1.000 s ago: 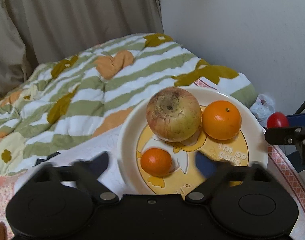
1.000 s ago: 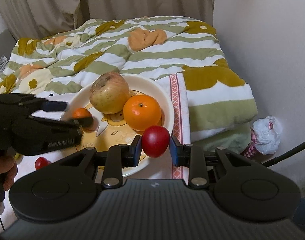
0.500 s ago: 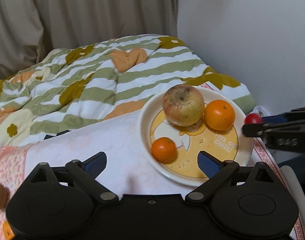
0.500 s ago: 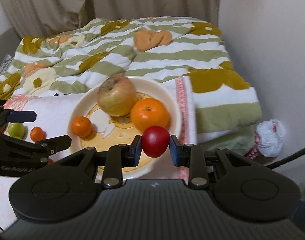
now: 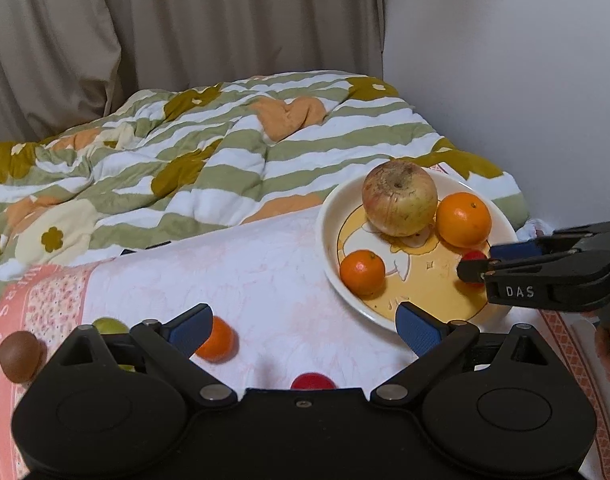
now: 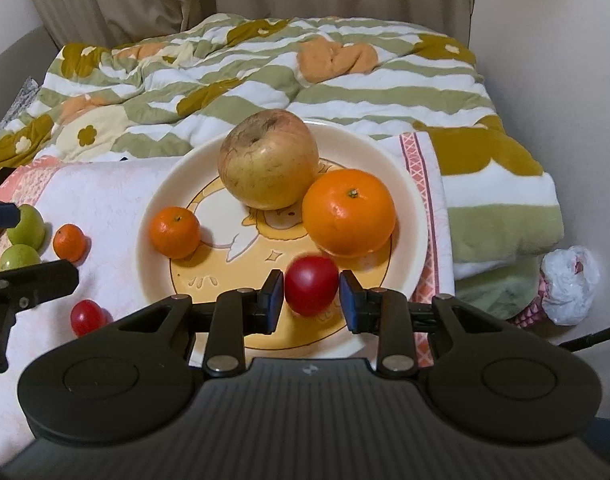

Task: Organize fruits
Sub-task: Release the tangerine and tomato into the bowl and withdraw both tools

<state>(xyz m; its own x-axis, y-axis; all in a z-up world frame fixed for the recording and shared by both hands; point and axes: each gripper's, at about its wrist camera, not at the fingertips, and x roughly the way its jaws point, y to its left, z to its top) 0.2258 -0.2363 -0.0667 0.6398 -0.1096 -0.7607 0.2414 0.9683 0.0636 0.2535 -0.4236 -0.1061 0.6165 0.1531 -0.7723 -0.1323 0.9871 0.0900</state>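
Note:
A cream plate with a yellow cartoon print holds a large apple, a big orange and a small mandarin. My right gripper hovers low over the plate's near side. Its jaws are opening around a small red fruit, which looks blurred and sits loose between the pads. In the left wrist view the same red fruit shows at the right gripper's tips. My left gripper stands wide open above the pink cloth, holding nothing.
Loose fruit lies on the pink cloth left of the plate: a mandarin, a red fruit, green fruits and a brown fruit. A striped quilt lies behind. A wall stands at the right, with a white bag below it.
My left gripper drew back and left, away from the plate, so the loose fruit came into view. My right gripper sank over the plate and its pads parted from the red fruit.

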